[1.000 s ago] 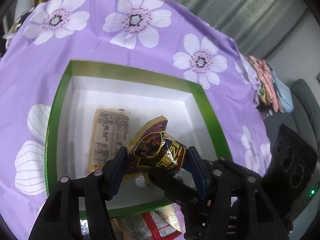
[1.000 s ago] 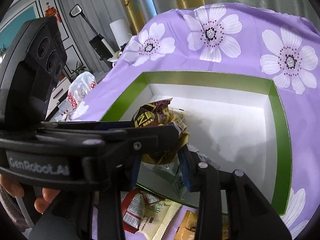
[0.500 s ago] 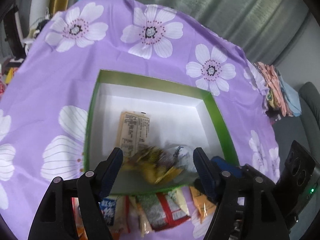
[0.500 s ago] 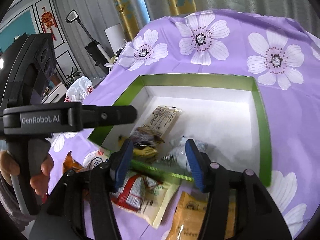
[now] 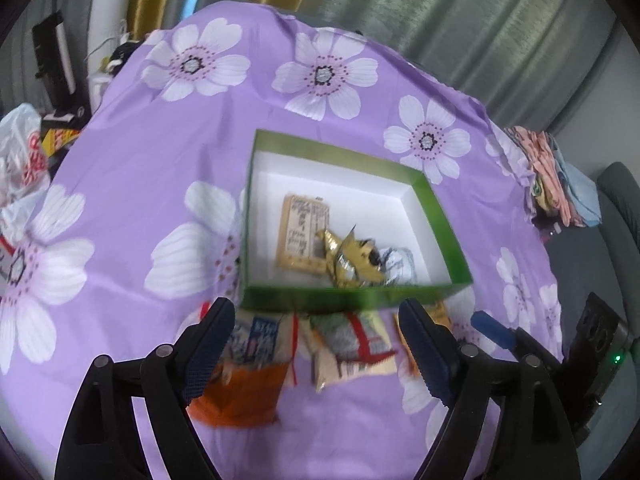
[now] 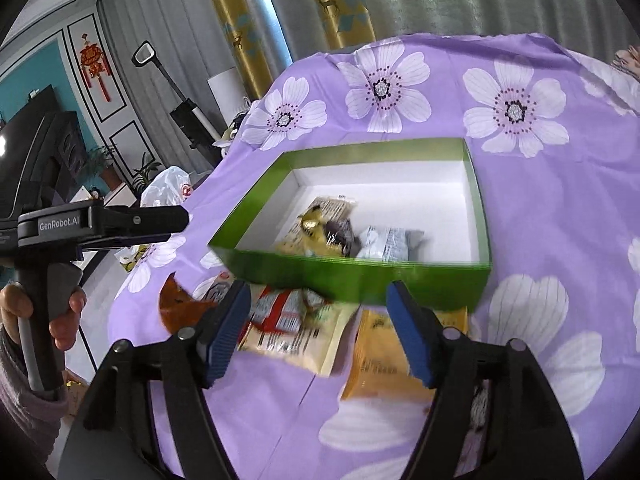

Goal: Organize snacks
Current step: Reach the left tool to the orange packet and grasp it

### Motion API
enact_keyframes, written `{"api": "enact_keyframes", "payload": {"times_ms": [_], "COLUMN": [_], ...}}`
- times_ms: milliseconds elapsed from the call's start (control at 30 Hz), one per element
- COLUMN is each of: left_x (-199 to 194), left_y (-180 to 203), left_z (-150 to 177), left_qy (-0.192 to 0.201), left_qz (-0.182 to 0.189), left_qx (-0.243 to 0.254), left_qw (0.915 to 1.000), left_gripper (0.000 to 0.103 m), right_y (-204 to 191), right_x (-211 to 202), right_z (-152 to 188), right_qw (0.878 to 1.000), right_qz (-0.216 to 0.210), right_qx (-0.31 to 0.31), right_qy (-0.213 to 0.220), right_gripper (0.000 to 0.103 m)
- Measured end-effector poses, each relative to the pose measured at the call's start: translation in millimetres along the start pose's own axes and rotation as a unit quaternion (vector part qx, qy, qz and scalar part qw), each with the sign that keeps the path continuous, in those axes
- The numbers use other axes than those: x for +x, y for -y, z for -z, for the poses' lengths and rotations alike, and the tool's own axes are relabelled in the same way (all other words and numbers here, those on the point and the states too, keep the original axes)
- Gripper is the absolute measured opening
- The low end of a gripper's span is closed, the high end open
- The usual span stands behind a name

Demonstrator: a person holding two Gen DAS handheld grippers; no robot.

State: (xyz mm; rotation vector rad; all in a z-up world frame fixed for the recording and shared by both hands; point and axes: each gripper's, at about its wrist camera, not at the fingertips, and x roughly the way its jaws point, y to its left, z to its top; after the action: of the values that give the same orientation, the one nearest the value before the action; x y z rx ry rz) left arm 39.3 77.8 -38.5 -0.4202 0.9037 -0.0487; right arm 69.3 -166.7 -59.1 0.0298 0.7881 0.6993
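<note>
— Snacks: where, in my left wrist view?
— Three packets (image 5: 344, 256) lie in the green box (image 5: 436, 216), centre frame. My left gripper (image 5: 316, 344) hangs empty below, jaws opening.
— And right wrist view?
— Same box (image 6: 352, 276) mid-frame; my right gripper (image 6: 320, 328) is empty, opening over loose packets (image 6: 288, 320).

A home living room: gold curtains (image 6: 240, 32), a red wall ornament (image 6: 95, 65), houseplants (image 6: 146, 170), a flowered tablecloth (image 6: 540, 200).

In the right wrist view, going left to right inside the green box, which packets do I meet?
Tan printed packet → gold and dark wrapped snack → white and grey packet, all in the green box.
</note>
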Motion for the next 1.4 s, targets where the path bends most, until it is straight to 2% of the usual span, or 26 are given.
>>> {"api": "enact_keyframes", "payload": {"times_ms": [133, 333, 467, 533, 600, 633, 700, 1067, 1333, 1400], "left_x": [-7, -18, -23, -23, -22, -22, -22, -7, -3, 0], "left_y": [-5, -17, -18, -24, -34, -40, -48, -69, -74, -74], "left_z": [17, 37, 48, 55, 61, 64, 68, 82, 78, 78], "left_qy": [-0.005, 0.005, 0.004, -0.003, -0.010, -0.011, -0.008, -0.009, 0.002, -0.001], "left_qz": [-0.006, 0.019, -0.002, 0.002, -0.004, -0.023, -0.036, -0.051, -0.003, -0.001], "left_qx": [-0.013, -0.024, 0.023, 0.030, 0.026, 0.022, 0.015, 0.018, 0.023, 0.026], "left_qw": [0.9999, 0.9995, 0.9997, 0.9995, 0.9996, 0.9994, 0.9992, 0.9985, 0.9997, 0.9997], "left_gripper": [0.084, 0.084, 0.084, 0.084, 0.084, 0.084, 0.084, 0.084, 0.084, 0.084], "right_y": [-7, -21, -29, -35, -41, -45, -51, -84, -105, -108], "right_x": [-7, -10, -9, -8, -6, -4, 0, 33, 58, 64], "right_z": [14, 31, 39, 42, 45, 47, 51, 61, 64, 64], "right_qw": [1.000, 1.000, 0.999, 0.999, 0.999, 0.999, 0.998, 0.993, 0.989, 0.988], "right_qz": [-0.007, -0.018, -0.028, -0.031, -0.032, -0.034, -0.038, -0.054, -0.064, -0.066], "right_qx": [0.003, 0.000, -0.003, -0.011, -0.019, -0.023, -0.030, -0.063, -0.085, -0.088], "right_qy": [-0.004, -0.015, -0.021, -0.024, -0.027, -0.031, -0.039, -0.081, -0.101, -0.105], "right_gripper": [0.071, 0.071, 0.071, 0.071, 0.071, 0.071, 0.071, 0.071, 0.071, 0.071]}}
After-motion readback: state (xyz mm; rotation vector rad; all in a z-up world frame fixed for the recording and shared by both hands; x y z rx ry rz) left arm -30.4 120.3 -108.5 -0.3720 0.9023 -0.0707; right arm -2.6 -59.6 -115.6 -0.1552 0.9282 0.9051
